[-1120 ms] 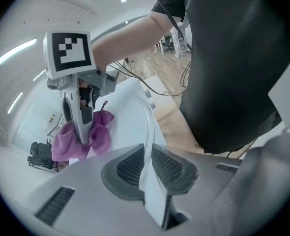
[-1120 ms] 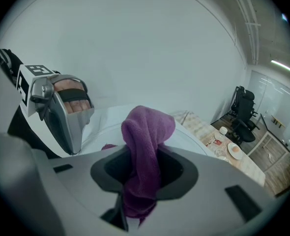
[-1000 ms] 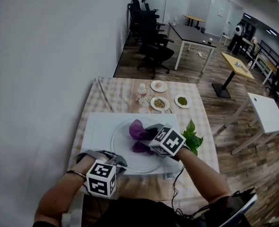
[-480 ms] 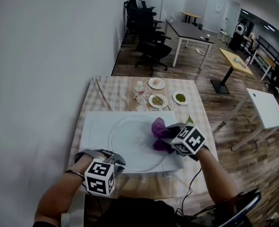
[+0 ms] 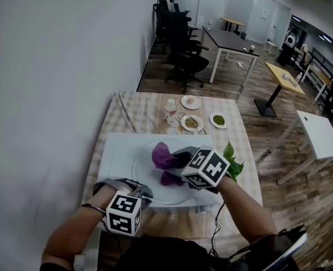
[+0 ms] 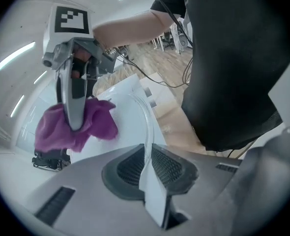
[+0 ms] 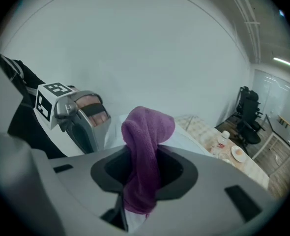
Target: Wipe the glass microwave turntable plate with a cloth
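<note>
The round glass turntable plate (image 5: 149, 179) lies on a white board (image 5: 114, 151). My left gripper (image 5: 143, 195) is at the plate's near rim, its jaws shut on the rim; in the left gripper view the glass edge (image 6: 146, 132) runs up out of the pads of my left gripper (image 6: 147, 167). My right gripper (image 5: 176, 161) is over the plate's middle, shut on a purple cloth (image 5: 164, 154). The cloth (image 7: 144, 141) bunches up out of the jaws of my right gripper (image 7: 142, 173). In the left gripper view the cloth (image 6: 78, 124) hangs onto the plate.
Behind the board on the checked tablecloth (image 5: 131, 110) stand a small bottle (image 5: 170, 110) and three little dishes of food (image 5: 191, 123). A green leafy sprig (image 5: 231, 164) lies right of the board. A white wall runs along the left; cables trail at the near edge.
My right gripper carried the cloth out to the plate's right side, then back toward its middle. The left gripper has kept still on the rim.
</note>
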